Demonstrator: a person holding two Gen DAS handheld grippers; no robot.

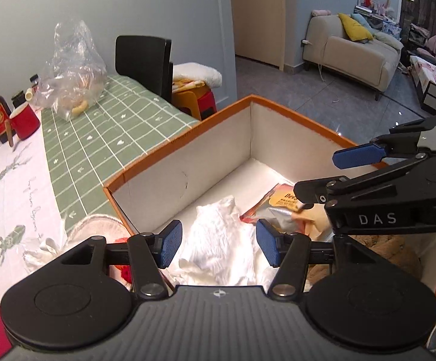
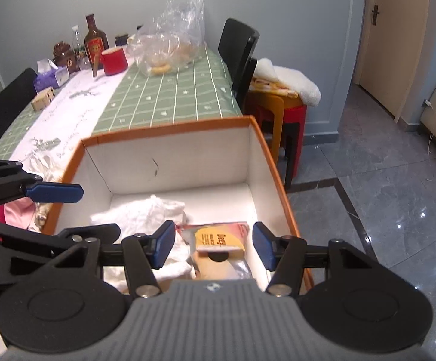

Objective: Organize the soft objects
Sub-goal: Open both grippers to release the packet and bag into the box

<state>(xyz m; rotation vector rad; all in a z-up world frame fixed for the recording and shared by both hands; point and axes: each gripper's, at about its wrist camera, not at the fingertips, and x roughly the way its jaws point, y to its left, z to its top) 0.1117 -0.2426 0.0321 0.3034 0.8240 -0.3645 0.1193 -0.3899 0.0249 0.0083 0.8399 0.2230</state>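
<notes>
Because the job is to gather soft things in one place, I keep both grippers over the box [image 2: 170,153], which sits at the table's [image 2: 170,99] near end so either hand can reach into it. One box, orange outside and white inside, stands with no lid on it.

On its floor lies one white cloth [image 1: 218,240], crumpled toward the left side, where I judge it was let go. My left gripper [image 1: 218,243] hangs straight above it with jaws apart and nothing between the pads, so the cloth rests on its own weight. Beside the cloth, touching its edge, is one packet [image 2: 218,240], yellow and red with a clear end, flat against the right wall. My right gripper [image 2: 213,246] hovers over that packet, jaws spread wider than it and not pressing, so nothing is held there either.

Outside the box, on the left, I count more soft things waiting: a pale fluffy piece [image 1: 94,225], something red [image 1: 124,273] under it, a pink piece [image 2: 19,213]. How many there are in all I cannot tell.
</notes>
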